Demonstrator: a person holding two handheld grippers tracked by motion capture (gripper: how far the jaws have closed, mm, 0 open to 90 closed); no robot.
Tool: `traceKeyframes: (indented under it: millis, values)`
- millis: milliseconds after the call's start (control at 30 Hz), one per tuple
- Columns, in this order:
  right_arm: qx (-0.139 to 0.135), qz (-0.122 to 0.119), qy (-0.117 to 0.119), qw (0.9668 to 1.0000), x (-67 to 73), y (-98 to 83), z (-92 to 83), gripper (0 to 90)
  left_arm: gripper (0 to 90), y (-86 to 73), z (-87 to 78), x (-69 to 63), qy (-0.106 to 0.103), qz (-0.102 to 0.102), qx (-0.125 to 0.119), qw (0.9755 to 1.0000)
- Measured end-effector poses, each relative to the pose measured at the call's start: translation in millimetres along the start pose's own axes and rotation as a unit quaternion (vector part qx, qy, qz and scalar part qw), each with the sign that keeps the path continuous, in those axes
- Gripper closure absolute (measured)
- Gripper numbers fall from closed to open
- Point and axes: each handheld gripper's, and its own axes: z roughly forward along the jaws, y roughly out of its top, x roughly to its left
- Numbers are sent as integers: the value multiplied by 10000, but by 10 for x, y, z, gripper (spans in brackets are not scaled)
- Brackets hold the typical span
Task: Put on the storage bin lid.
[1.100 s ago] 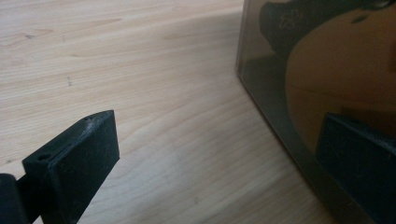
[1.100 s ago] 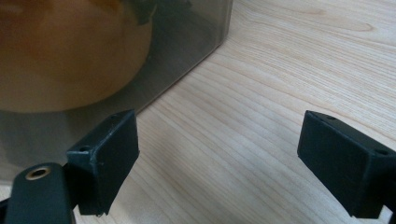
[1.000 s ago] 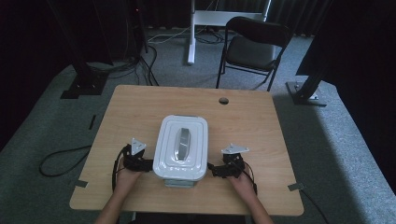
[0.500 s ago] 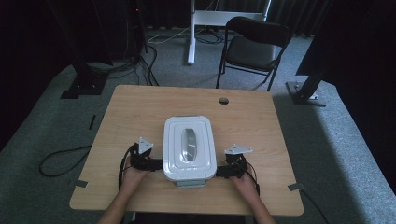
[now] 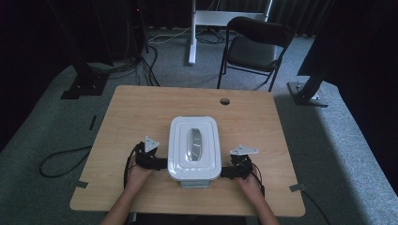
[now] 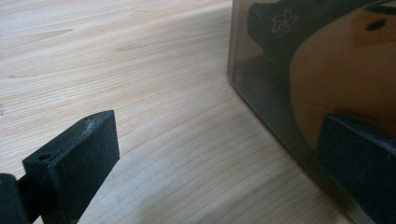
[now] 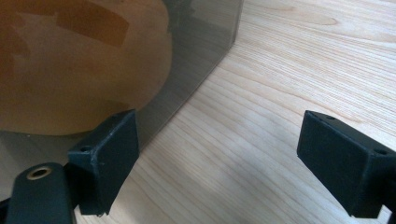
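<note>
Fingers of both grippers gape wide, flanking the lidded container near the table's front edge: left gripper and right gripper press its 2 sides, probably to slide it.

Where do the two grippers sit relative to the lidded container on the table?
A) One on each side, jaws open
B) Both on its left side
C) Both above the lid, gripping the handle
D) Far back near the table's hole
A: the left gripper and right gripper flank the container, and both gripper views show jaws spread apart beside its wall.
</note>
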Motion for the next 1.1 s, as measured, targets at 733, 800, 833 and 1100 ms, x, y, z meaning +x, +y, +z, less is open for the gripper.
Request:
traceKeyframes:
  millis: [733, 800, 833, 1100]
  values:
    - [-240, 279, -239, 9990, -181, -74, -136, 120, 3, 49, -274, 159, -143, 94, -428, 9989]
    - [-253, 278, -279, 9989, -194, -86, -154, 120, 3, 31, -295, 188, -133, 73, -465, 9988]
    - [-246, 288, -281, 9989, -201, -91, -162, 120, 3, 22, -307, 202, -151, 37, -464, 9988]
    - [-346, 331, -393, 9981, -267, -141, -235, 119, 3, -40, -376, 277, -119, 102, -432, 9989]
